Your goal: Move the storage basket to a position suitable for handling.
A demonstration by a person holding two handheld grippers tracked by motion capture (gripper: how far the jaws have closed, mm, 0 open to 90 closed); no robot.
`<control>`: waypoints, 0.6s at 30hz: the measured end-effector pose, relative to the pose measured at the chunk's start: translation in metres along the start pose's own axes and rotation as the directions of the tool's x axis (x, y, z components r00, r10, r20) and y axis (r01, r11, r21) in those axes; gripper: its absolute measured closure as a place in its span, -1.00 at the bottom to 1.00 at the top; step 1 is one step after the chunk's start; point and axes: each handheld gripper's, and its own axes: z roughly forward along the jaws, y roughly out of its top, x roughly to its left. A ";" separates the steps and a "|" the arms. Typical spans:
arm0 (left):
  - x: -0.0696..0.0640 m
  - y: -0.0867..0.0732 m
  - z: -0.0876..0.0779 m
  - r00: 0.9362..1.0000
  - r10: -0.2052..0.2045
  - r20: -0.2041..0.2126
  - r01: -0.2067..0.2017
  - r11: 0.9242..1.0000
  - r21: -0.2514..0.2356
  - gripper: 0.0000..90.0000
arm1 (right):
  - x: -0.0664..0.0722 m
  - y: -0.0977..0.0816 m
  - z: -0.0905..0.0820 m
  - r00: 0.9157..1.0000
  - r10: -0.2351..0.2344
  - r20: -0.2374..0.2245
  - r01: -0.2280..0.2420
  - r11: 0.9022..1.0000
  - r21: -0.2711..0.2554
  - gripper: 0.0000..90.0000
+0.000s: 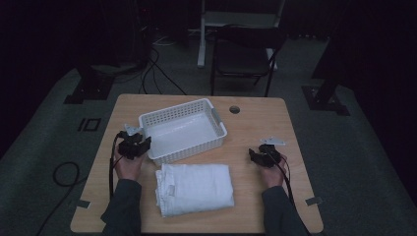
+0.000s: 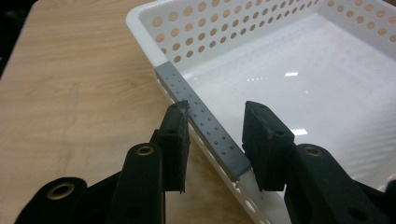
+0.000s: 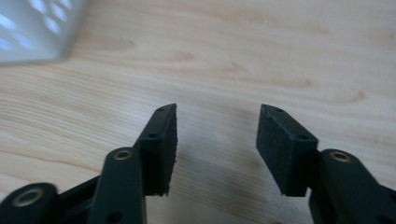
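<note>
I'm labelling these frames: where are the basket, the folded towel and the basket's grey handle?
basket (image 1: pixel 169 116): high view, far perforated wall.
folded towel (image 1: pixel 195 188): high view, middle of top layer.
grey handle (image 2: pixel 201 119): left gripper view, middle of the grey strip.

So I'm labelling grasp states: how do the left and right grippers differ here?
The left gripper straddles the basket rim at its grey handle; the right gripper has bare table between its fingers. Left sits beside the basket, right well apart. Both are open.
</note>
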 end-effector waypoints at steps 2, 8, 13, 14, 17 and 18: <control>-0.001 0.005 0.004 1.000 0.003 0.005 -0.003 1.000 -0.006 0.42 | 0.003 0.005 -0.005 1.000 -0.003 -0.005 0.003 1.000 -0.028 0.14; -0.008 0.017 0.017 1.000 0.012 0.023 -0.011 1.000 -0.009 0.55 | 0.015 0.019 -0.021 0.998 -0.038 -0.053 0.033 0.994 -0.102 0.26; -0.014 0.025 0.026 0.998 0.036 0.047 -0.036 0.999 -0.006 0.56 | 0.024 0.039 -0.027 0.996 -0.041 -0.084 0.028 0.987 -0.155 0.30; -0.016 0.026 0.027 0.998 0.035 0.043 -0.034 0.999 -0.005 0.56 | 0.026 0.044 -0.027 0.995 -0.039 -0.091 0.024 0.987 -0.160 0.30; -0.017 0.024 0.023 0.999 -0.012 0.037 0.013 1.000 -0.011 0.34 | 0.032 0.057 -0.023 0.993 -0.042 -0.106 0.025 0.987 -0.158 0.29; -0.017 0.022 0.020 0.999 -0.028 0.044 0.029 0.999 -0.019 0.28 | 0.034 0.061 -0.021 0.993 -0.049 -0.110 0.031 0.987 -0.157 0.29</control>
